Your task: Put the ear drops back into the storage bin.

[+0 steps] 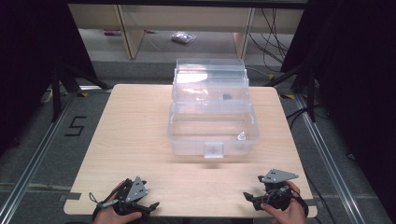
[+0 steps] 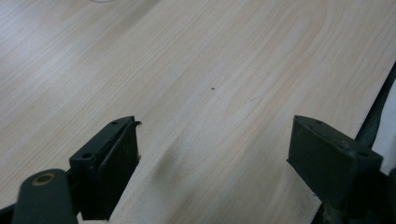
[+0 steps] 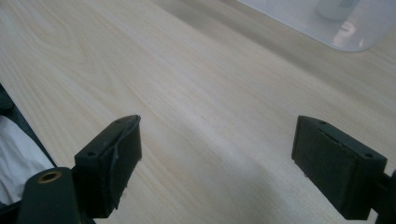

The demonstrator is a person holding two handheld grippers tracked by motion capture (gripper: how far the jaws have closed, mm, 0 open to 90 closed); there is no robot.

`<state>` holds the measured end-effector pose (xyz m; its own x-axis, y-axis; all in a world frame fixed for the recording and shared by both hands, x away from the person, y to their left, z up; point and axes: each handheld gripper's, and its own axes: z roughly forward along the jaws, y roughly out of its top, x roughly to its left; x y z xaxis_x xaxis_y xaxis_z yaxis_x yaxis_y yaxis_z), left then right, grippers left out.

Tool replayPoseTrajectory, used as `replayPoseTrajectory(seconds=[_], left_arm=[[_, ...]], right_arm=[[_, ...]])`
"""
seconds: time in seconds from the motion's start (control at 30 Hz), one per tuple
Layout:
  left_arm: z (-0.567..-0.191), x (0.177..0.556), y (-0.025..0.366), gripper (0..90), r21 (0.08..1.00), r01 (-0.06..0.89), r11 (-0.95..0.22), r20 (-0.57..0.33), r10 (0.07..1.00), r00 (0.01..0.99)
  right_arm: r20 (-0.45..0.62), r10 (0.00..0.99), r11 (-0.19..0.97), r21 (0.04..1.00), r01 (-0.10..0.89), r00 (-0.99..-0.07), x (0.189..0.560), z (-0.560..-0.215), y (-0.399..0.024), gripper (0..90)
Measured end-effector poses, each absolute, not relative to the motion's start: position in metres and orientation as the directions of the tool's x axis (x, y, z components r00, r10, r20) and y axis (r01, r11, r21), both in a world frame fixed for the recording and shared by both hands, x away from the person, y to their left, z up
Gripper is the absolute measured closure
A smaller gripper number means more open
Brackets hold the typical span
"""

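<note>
Clear plastic box (image 1: 212, 133) stands on the table (image 1: 135, 140), well ahead of both hand-held grippers and roughly midway between them, slightly nearer the right one. Nearest the person, the left hand-held gripper (image 1: 140, 205) and the right hand-held gripper (image 1: 254, 198) rest low at the table's near edge, each held in a hand, jaws spread wide with nothing between them; the gripper views confirm bare, pale wood-grain laminate between the black, blocky jaw pads. This reads as a ready stance, both tools apart and clear of the work. Farther on, the box is transparent, rigid, with rounded corners and a front latch (image 1: 213, 150) facing the person, probably for easy access. Its stepped upper trays (image 1: 210, 88) are swung open toward the far side. A small pale object (image 1: 241, 136) sits inside the lower compartment, toward the right; a dark item (image 1: 227, 97) lies in a tray.
</note>
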<state>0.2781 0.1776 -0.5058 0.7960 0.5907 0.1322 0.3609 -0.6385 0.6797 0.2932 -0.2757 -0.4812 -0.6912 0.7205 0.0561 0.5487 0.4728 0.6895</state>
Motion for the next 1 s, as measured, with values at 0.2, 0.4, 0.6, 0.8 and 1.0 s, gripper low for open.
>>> replayPoseTrajectory(seconds=[0.2,0.4,0.6,0.8,1.0], left_arm=[[-0.5055,0.2783,0.1782,15.6,0.678,0.363,-0.639,0.125,0.587,0.800],[-0.5056,0.2786,0.1779,15.6,0.679,0.360,-0.640,0.130,0.588,0.798],[-0.5056,0.2784,0.1778,15.6,0.679,0.364,-0.638,0.125,0.589,0.798],[-0.5055,0.2785,0.1778,15.6,0.679,0.365,-0.637,0.124,0.590,0.798],[-0.5053,0.2785,0.1778,15.6,0.680,0.365,-0.636,0.125,0.591,0.797]], right_arm=[[0.037,0.728,0.488,0.674,0.555,-0.685,0.2896,-0.4828,-0.2787,16.7],[0.015,0.738,0.511,0.641,0.573,-0.674,0.2864,-0.4854,-0.2812,16.8],[0.014,0.738,0.523,0.620,0.585,-0.675,0.2869,-0.4873,-0.2821,16.8],[0.001,0.734,0.516,0.649,0.558,-0.679,0.2883,-0.4893,-0.2828,16.7],[0.000,0.726,0.523,0.649,0.553,-0.688,0.2892,-0.4893,-0.2836,16.7]])
